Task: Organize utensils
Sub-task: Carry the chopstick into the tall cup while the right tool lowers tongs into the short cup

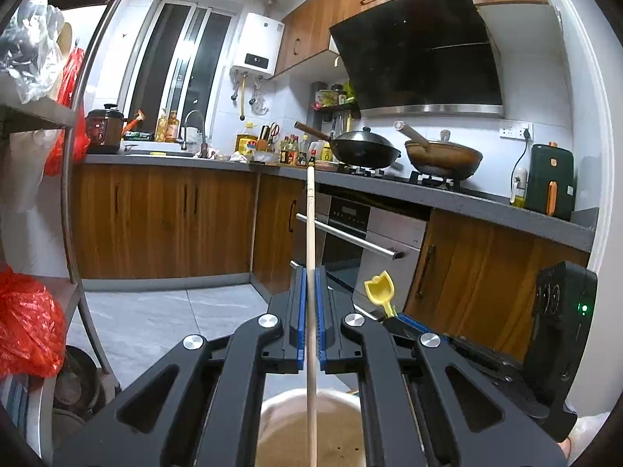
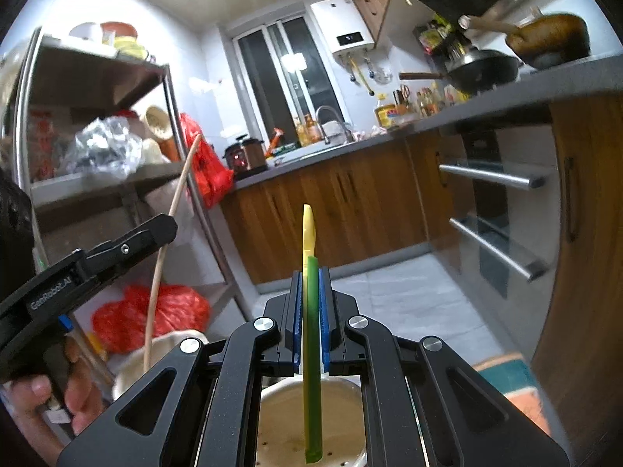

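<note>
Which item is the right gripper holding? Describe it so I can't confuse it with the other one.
Start at the right gripper, above a pale holder. Between its blue fingers stands a flat green-handled utensil with a yellow tip. The left gripper's item is a thin wooden stick.

Bright, even ceiling light; lamp glare reflects in the dark window (image 2: pixel 296 60). Strong fisheye bending, black corners. Right view slightly motion-blurred at the edges.
</note>
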`<state>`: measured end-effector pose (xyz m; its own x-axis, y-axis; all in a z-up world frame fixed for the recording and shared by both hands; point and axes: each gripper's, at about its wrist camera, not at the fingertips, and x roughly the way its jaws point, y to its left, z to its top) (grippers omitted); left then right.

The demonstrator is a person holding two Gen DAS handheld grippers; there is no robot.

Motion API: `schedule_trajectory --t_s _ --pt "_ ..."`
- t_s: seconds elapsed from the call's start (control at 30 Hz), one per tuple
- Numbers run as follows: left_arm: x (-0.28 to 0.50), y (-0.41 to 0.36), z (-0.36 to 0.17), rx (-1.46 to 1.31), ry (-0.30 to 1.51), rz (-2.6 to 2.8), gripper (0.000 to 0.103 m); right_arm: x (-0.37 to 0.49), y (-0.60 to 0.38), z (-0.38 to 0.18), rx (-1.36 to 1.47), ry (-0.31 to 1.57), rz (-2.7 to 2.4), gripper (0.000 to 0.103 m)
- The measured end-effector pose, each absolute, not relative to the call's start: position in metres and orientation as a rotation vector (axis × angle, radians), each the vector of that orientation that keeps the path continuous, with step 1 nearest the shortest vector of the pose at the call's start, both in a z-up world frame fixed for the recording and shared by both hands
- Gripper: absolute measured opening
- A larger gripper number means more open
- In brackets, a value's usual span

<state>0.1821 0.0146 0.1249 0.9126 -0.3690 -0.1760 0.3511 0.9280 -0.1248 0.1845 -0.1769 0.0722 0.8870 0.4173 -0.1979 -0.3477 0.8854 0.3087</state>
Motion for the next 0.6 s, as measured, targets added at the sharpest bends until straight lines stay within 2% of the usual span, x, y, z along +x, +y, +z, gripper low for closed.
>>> schedule_trajectory --t_s 0.27,0.6 --pt "0.152 0.025 0.105 -0.074 0.229 -0.361 0.004 0.160 -0.181 0.072 0.172 0.296 0.364 0.009" --pt "0.124 0.046 0.091 -0.109 0.264 -0.351 0.004 0.130 -0.195 0.062 0.195 0.340 0.408 0.009"
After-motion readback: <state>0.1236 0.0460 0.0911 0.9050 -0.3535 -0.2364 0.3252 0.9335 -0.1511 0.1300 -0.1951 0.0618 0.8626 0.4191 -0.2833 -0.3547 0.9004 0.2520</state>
